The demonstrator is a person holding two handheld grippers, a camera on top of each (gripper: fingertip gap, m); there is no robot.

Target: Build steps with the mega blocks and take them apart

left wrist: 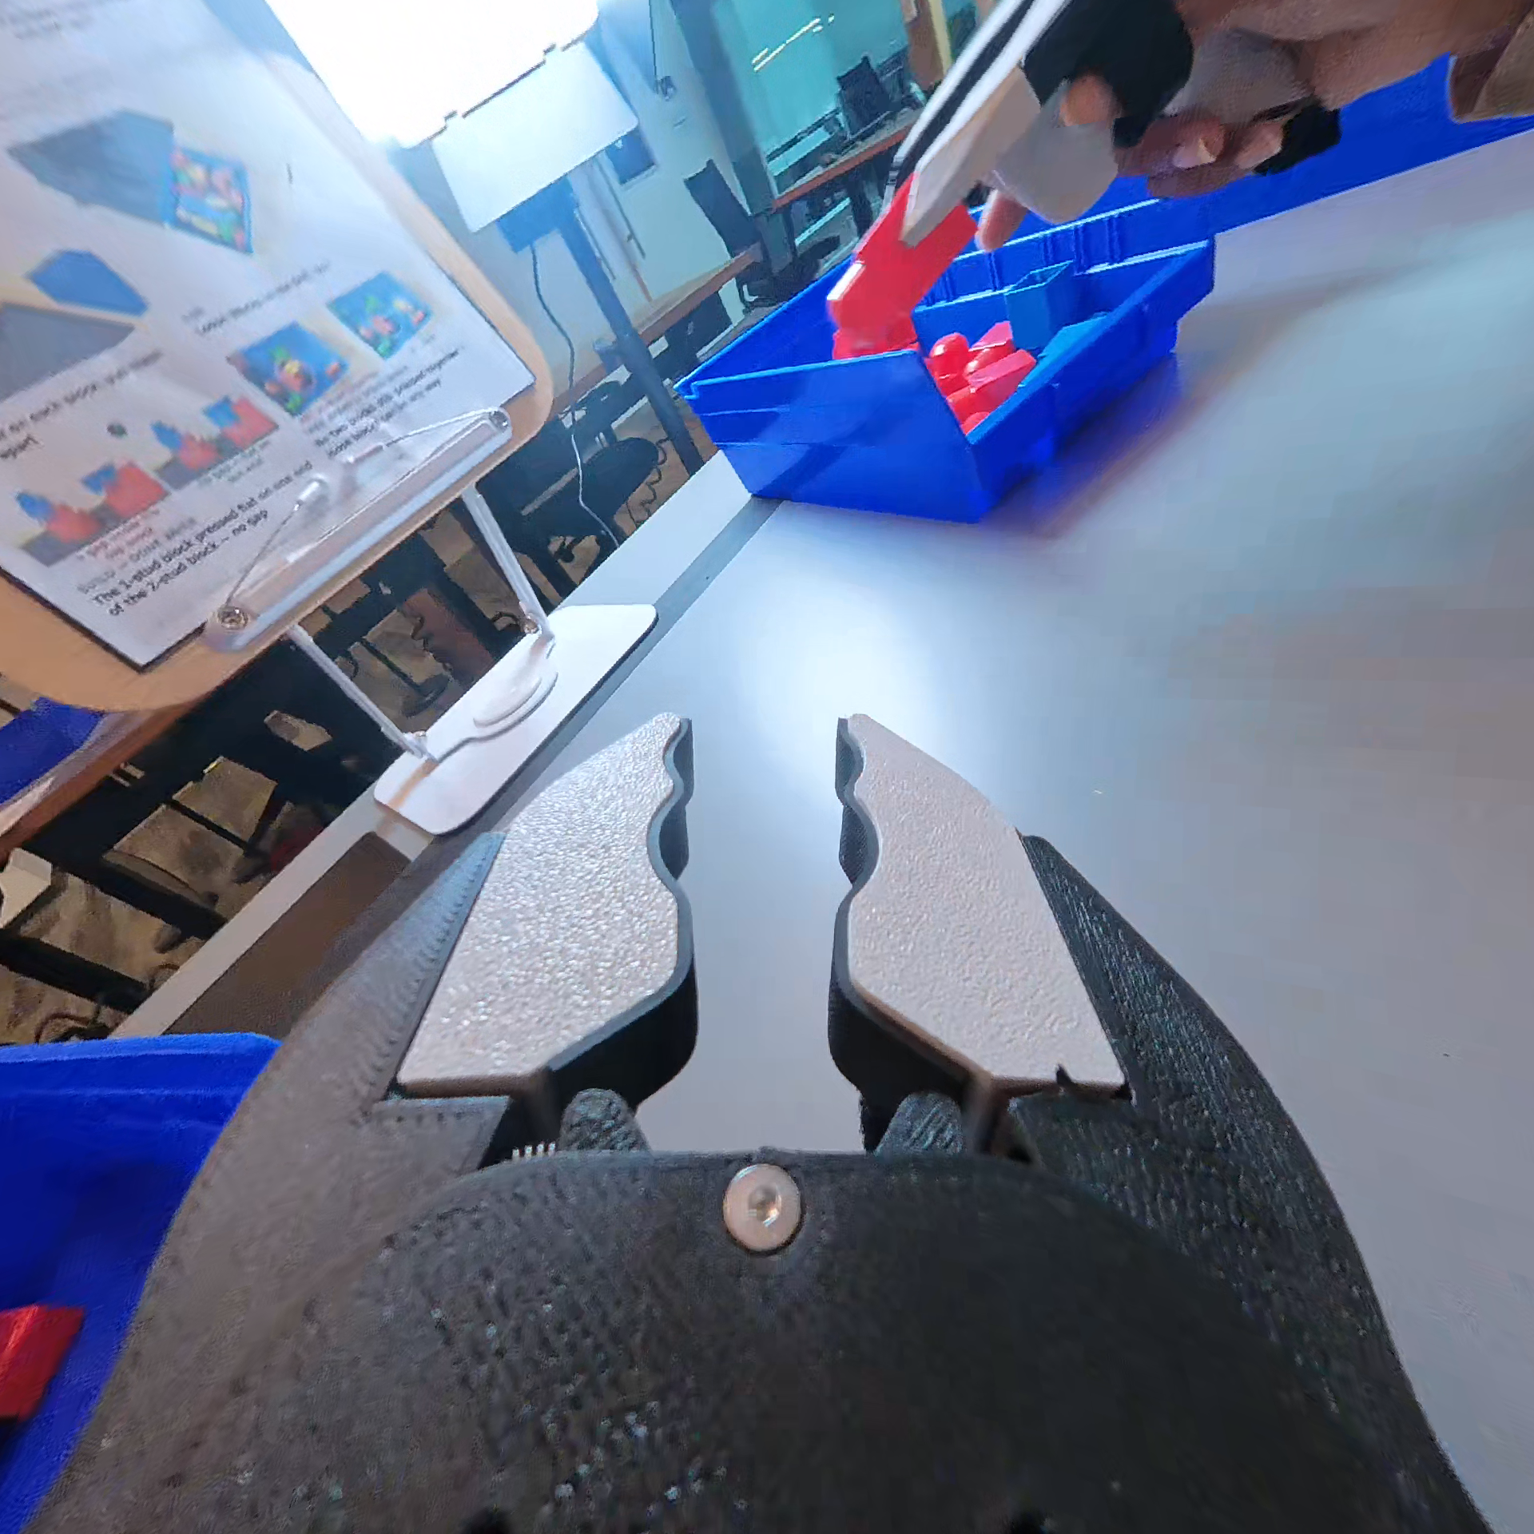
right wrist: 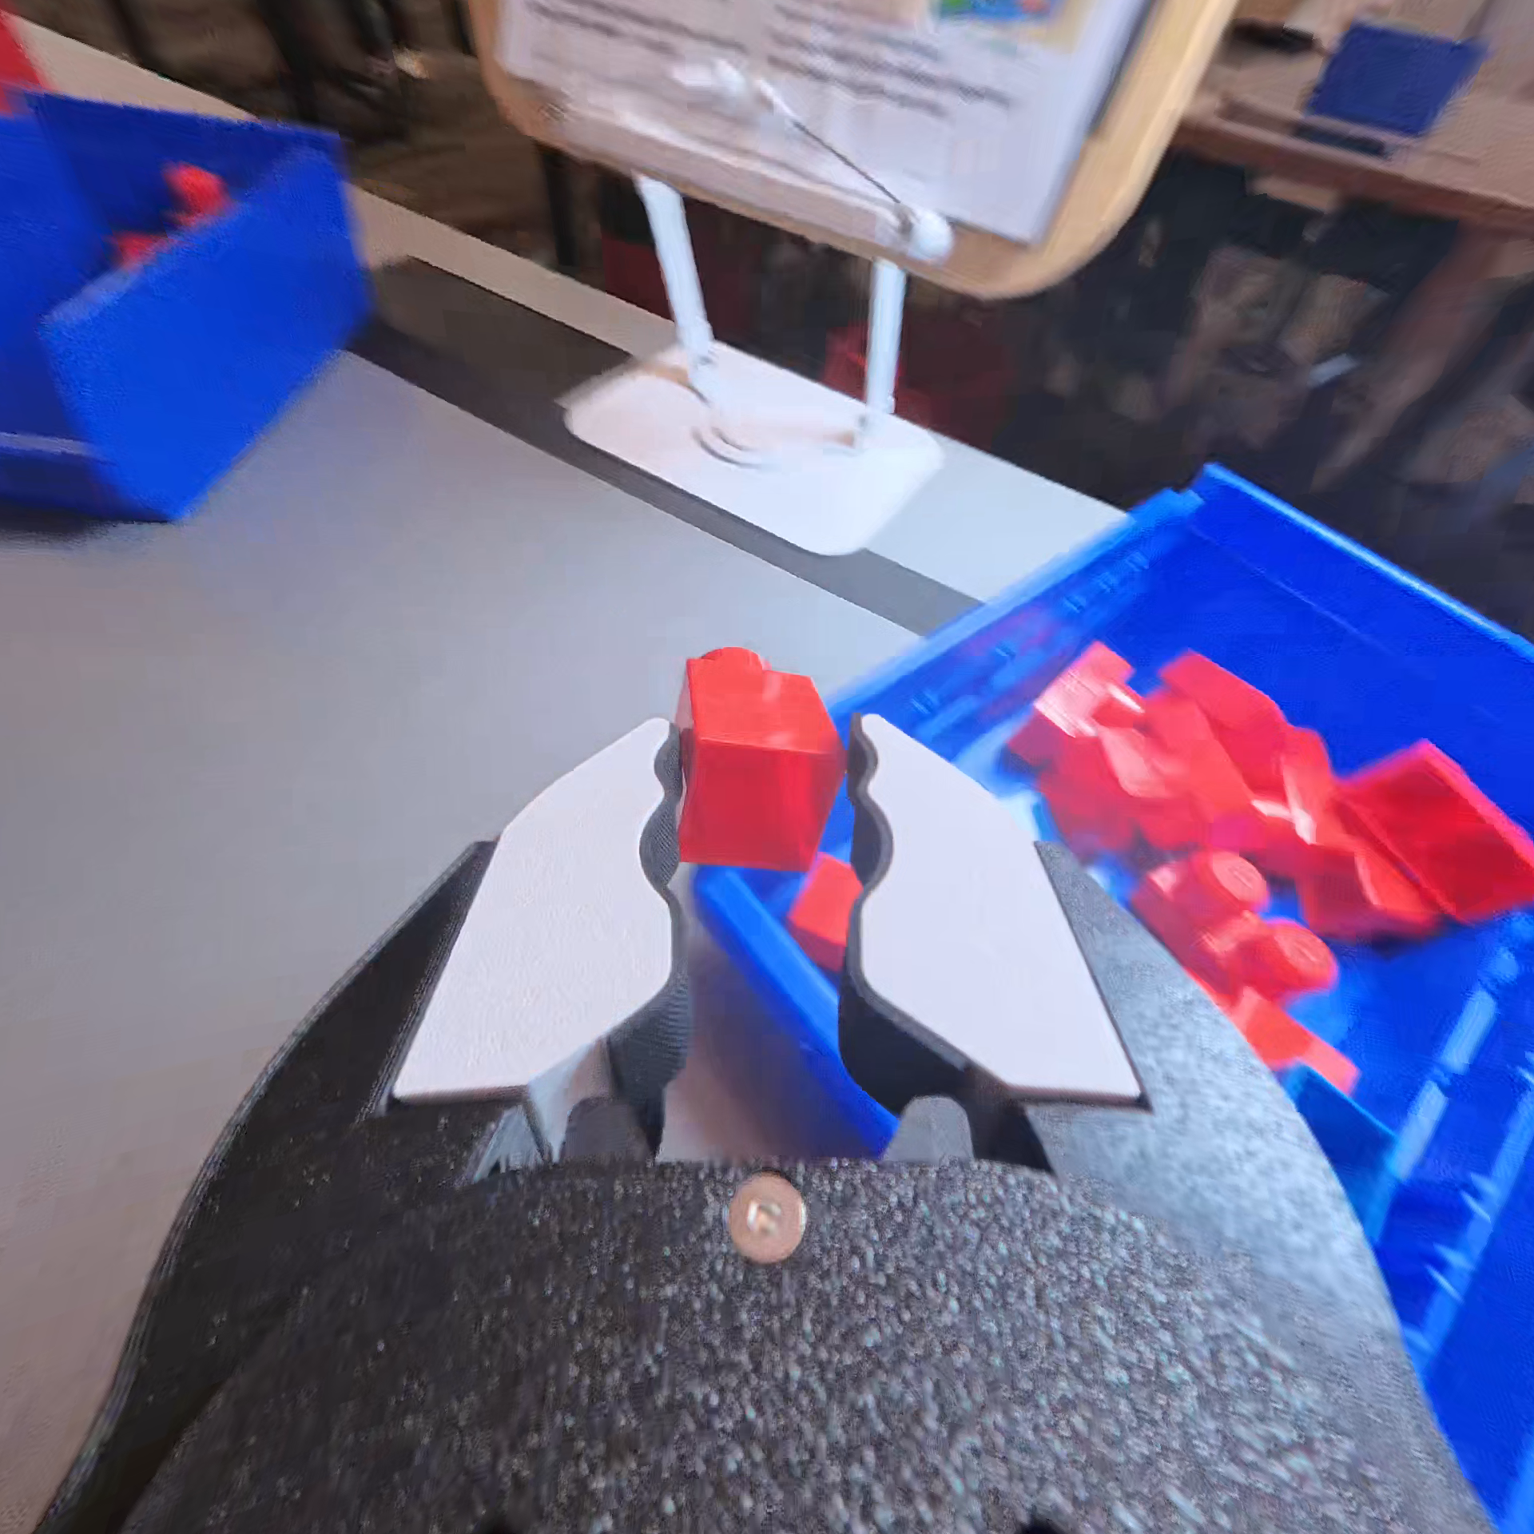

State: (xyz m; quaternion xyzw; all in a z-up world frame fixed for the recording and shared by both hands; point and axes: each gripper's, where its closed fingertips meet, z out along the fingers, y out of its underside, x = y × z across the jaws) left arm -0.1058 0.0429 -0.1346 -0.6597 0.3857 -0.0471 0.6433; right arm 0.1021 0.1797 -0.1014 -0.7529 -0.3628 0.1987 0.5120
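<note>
Gripping a small red one-stud plastic block [right wrist: 759, 776] between its tips, the right gripper [right wrist: 762, 788] was held just above the near rim of the blue plastic bin [right wrist: 1295, 581] with the loose red blocks [right wrist: 1204, 830] piled inside. The block was pinched only at the very tips and sat a bit tilted, so that's where trouble could have come from: a quick swing over to the grey tabletop [left wrist: 1079, 747] and it might have twisted out or dropped back into the bin. It could also have been set down crooked, which would make pressing a second block on harder. The left gripper [left wrist: 764, 797] was kept low over bare table, jaws parted with nothing between them, well apart from the bin. A second blue bin [right wrist: 191, 332] and the white-footed instruction sheet stand [left wrist: 531, 705] were seen along the far edge, clear of everything for now.
</note>
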